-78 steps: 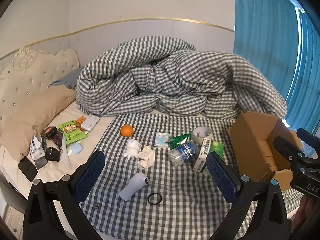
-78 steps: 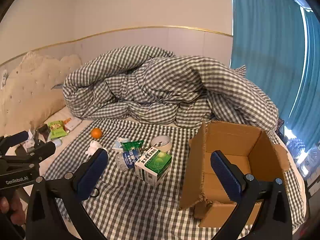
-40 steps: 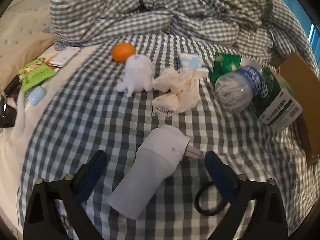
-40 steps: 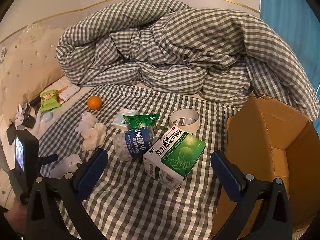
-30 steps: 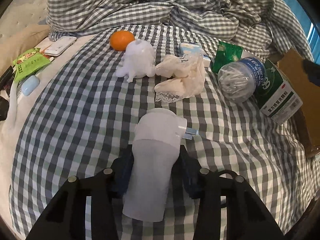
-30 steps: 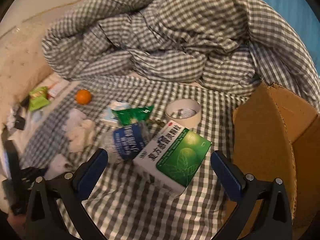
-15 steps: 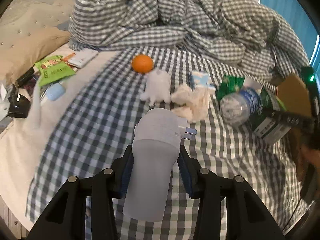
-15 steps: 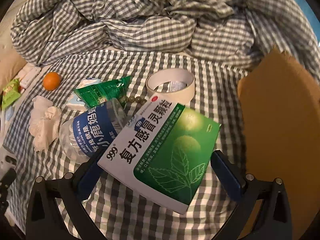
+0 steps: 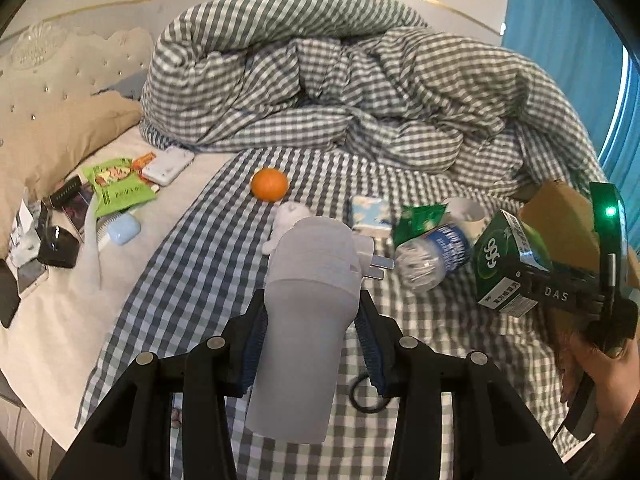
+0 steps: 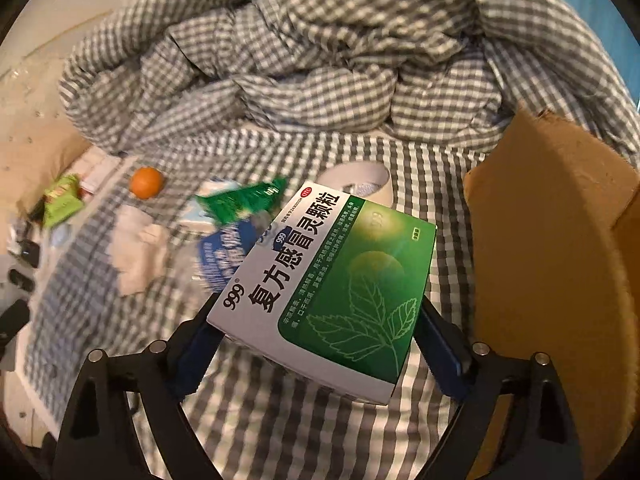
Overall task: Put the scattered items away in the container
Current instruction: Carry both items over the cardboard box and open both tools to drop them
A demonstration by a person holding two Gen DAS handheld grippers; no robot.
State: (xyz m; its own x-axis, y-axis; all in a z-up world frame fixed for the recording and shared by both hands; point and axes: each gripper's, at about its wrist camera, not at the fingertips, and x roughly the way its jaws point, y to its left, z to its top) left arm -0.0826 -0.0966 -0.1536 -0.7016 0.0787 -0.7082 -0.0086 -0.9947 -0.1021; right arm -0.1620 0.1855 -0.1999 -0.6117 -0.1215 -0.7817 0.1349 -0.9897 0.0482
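My left gripper [image 9: 310, 344] is shut on a white plug-in device [image 9: 308, 312] with metal prongs and holds it above the checked bed cover. My right gripper [image 10: 320, 340] is shut on a green and white medicine box [image 10: 328, 284], lifted off the bed; it also shows in the left wrist view [image 9: 508, 260]. The open cardboard box [image 10: 552, 280] stands just right of the medicine box. On the bed lie an orange [image 9: 270, 184], a crushed water bottle [image 9: 432, 252], a green packet [image 9: 420, 218], a tape roll [image 10: 360, 178], crumpled tissue [image 10: 138, 248] and a black ring [image 9: 366, 394].
A bunched checked duvet [image 9: 340, 92] fills the back of the bed. A beige pillow [image 9: 52, 128] lies at the left, with a green snack bag [image 9: 118, 190], a blue case [image 9: 124, 229], phones and small dark items beside it. A blue curtain [image 9: 568, 20] hangs at the right.
The left gripper shut on the white plug-in device and lifted it. The right gripper closed on the medicine box and raised it off the bed, beside the cardboard box.
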